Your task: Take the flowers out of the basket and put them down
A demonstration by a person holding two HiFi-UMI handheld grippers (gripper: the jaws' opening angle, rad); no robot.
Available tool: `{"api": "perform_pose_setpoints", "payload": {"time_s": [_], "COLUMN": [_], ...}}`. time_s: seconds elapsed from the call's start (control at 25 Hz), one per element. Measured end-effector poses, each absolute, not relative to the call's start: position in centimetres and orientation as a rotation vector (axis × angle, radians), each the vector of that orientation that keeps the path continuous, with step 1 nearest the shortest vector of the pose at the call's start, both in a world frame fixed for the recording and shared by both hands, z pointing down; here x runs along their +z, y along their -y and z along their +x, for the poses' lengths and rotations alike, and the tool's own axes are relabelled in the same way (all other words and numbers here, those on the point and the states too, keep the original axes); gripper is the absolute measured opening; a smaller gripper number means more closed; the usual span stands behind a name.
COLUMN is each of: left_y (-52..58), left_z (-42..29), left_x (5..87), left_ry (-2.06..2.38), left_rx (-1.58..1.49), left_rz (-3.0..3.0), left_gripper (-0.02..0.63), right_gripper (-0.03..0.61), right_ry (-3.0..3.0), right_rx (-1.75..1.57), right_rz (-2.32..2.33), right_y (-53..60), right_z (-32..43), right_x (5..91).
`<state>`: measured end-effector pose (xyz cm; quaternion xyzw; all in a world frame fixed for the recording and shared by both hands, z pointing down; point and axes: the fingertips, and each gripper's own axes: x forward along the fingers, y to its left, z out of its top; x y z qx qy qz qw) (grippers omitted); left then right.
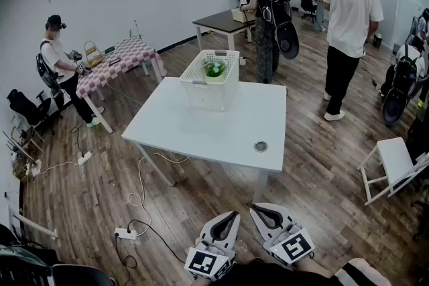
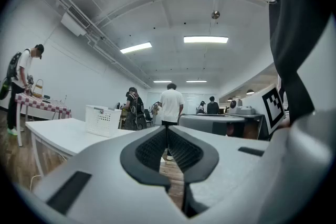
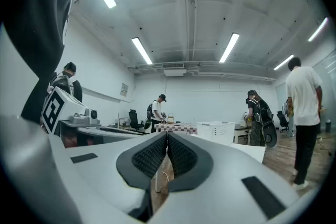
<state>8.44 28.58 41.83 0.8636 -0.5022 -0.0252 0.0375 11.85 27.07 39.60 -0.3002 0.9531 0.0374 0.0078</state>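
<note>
A white slotted basket (image 1: pixel 212 79) stands near the far edge of the white table (image 1: pixel 201 127), with green and pink flowers (image 1: pixel 214 68) showing inside it. The basket also appears far off in the left gripper view (image 2: pixel 103 120) and in the right gripper view (image 3: pixel 216 130). Both grippers hang low in front of me, well short of the table. My left gripper (image 1: pixel 232 214) is shut with nothing between its jaws, and so is my right gripper (image 1: pixel 253 208). In their own views the dark pads (image 2: pixel 157 150) (image 3: pixel 157 155) meet tip to tip.
A small round disc (image 1: pixel 261 146) lies on the table's near right part. Power strips and cables (image 1: pixel 127 233) trail on the wooden floor at left. A checkered table (image 1: pixel 117 63), a dark table (image 1: pixel 223 21), a white stool (image 1: pixel 392 167) and several people stand around.
</note>
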Motion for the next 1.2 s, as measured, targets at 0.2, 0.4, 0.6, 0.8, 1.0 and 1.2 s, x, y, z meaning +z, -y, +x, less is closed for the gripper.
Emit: {"api": "perform_pose_setpoints", "payload": {"time_s": [0.2,0.4,0.6,0.8,1.0,1.2], "left_y": [-28.6,-28.4,-28.3,-28.3,-28.7,-28.9], "left_z": [9.0,9.2,9.2,8.5,7.6,6.2], "left_x": [42.2,42.2,42.2,42.2,42.5,42.2], "left_ry": [1.523,1.508,1.505,1.509,1.497,1.498], "left_rx": [-0.058,-0.043,-0.058,-0.063,-0.068,-0.091], "left_rz": [2.654,2.657,2.663,2.653,2.655,2.661], "left_gripper": [0.009,0.009,0.009,0.009,0.009,0.009], "right_gripper": [0.018,0.018,0.018,0.018,0.018,0.018], "right_ry": [-3.003,-3.01,-3.016,-3.017,-3.0,-3.002], "right_rx": [0.122,0.135,0.154,0.05,0.019,-0.002], "right_rz": [-0.922,-0.918,-0.915,-0.934,-0.954,-0.944], "right_y": [-27.3,-27.3,-27.4,-27.1,-27.0,-27.3], "right_z": [12.0,12.0,12.0,11.7,10.8,9.1], "right_x": [40.2,39.9,40.0,41.4,40.7,40.8]}}
